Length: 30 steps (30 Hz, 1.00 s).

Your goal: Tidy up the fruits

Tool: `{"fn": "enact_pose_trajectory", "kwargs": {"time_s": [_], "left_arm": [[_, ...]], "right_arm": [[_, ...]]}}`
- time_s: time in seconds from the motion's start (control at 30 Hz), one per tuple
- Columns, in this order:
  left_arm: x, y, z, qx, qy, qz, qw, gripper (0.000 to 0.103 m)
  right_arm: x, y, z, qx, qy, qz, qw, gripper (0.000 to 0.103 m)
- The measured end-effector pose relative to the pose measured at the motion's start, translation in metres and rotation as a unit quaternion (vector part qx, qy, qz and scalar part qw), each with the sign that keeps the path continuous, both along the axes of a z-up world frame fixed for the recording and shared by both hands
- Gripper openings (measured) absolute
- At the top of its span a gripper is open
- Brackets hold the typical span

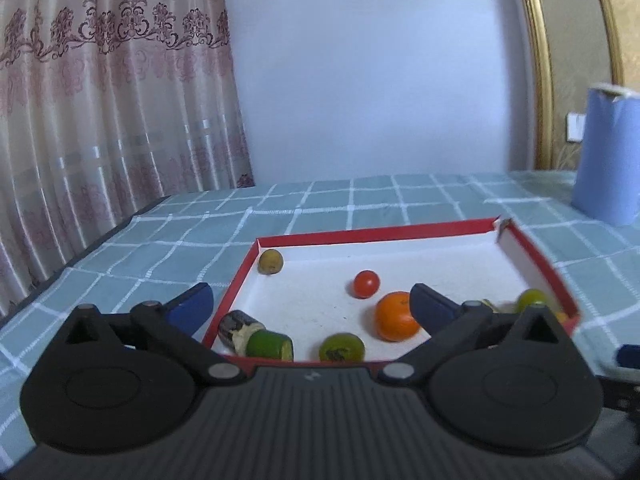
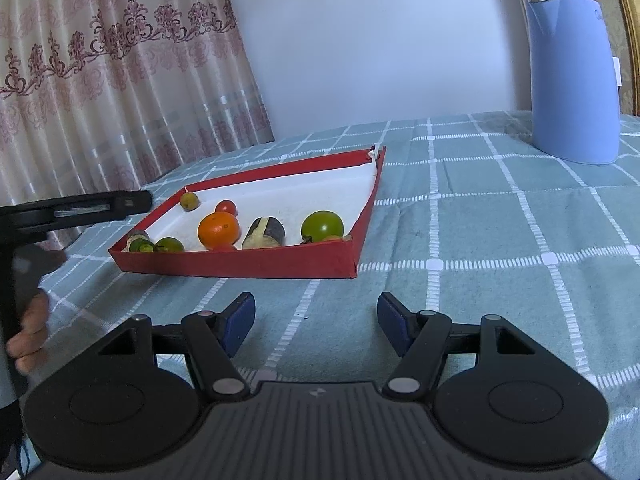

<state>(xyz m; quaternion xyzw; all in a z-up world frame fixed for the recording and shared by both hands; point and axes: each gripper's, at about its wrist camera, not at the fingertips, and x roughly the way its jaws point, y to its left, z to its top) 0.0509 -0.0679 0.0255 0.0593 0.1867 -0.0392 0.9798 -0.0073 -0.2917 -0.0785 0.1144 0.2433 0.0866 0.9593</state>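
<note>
Fruit is gathered in the red-walled tray (image 2: 256, 266): an orange (image 1: 395, 316), a red tomato (image 1: 366, 284) and green ones, so you look to be between placements, your left gripper (image 1: 308, 304) spread wide and empty over the tray's near edge. Your right gripper (image 2: 316, 322) hovers part-open, empty, short of the tray; next you must find any fruit outside it, none showing here. Checked teal cloth covers the bench (image 2: 500, 240), a blue kettle (image 2: 572, 76) and patterned curtain (image 2: 100, 80) behind.

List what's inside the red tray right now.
Red tray holds an orange, a red tomato, green fruits including a large one, and a dark-and-cream piece. The near wall hides the fruits' undersides.
</note>
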Motion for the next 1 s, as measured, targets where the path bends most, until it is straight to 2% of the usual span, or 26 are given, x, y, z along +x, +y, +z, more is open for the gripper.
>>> {"fn": "enact_pose_trajectory", "kwargs": {"time_s": [0.07,0.17,0.43,0.53,0.63,0.8,1.0], "left_arm": [[-0.011,0.006,0.003,-0.018,-0.002,-0.01,0.9998,0.103],[-0.022,0.011,0.005,-0.023,0.002,-0.019,0.9996,0.103],[-0.038,0.032,0.005,-0.037,0.024,0.01,0.999,0.103],[-0.047,0.057,-0.002,-0.045,0.02,0.021,0.9985,0.103],[-0.051,0.086,-0.006,-0.044,0.021,0.05,0.9976,0.103],[-0.058,0.126,-0.009,-0.065,0.021,0.092,0.9934,0.103],[-0.059,0.124,-0.01,-0.059,0.03,0.101,0.9927,0.103]], "right_arm": [[0.0,0.001,0.0,-0.003,-0.002,-0.001,1.0,0.067],[-0.001,0.001,0.001,0.0,-0.002,-0.004,1.0,0.067],[0.0,-0.003,0.0,0.009,0.004,-0.011,1.0,0.067],[0.0,-0.004,-0.001,0.011,0.001,-0.012,1.0,0.067],[-0.001,-0.005,-0.001,0.009,0.002,-0.012,1.0,0.067],[-0.001,-0.006,0.0,0.012,0.002,-0.012,1.0,0.067],[-0.002,-0.005,0.0,0.013,0.003,-0.012,1.0,0.067]]}}
